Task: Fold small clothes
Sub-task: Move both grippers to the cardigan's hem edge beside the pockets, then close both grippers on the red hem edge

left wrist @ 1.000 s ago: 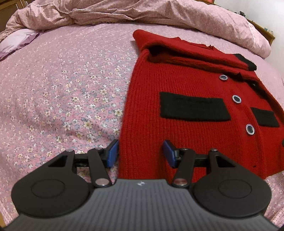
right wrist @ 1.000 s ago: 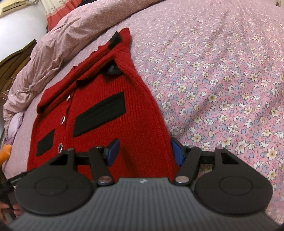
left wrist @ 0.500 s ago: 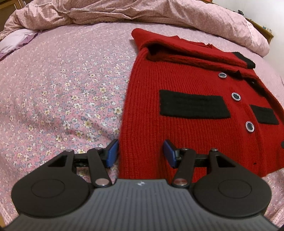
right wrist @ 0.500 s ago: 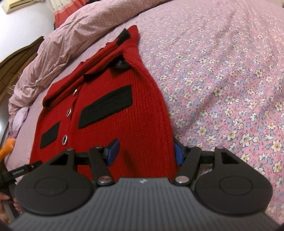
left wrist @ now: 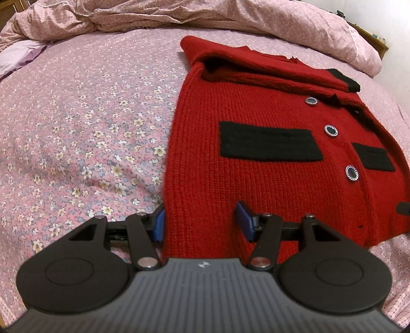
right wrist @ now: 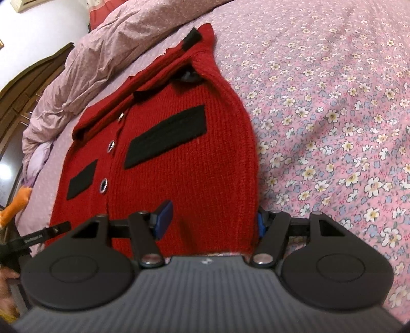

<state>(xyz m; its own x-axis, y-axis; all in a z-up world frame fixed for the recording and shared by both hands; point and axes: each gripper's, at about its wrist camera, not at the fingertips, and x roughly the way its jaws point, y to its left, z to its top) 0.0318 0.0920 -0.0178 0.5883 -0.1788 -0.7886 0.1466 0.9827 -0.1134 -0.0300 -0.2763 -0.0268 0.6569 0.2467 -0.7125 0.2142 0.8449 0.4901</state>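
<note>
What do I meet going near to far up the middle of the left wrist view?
Left gripper → red cardigan's hem → black pocket flap → sleeve folded across the top → rumpled pink duvet.

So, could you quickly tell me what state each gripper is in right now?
Left gripper: open, straddling the left hem corner of the red cardigan, not clamped.
Right gripper: open, straddling the cardigan's right hem corner, not clamped.
</note>
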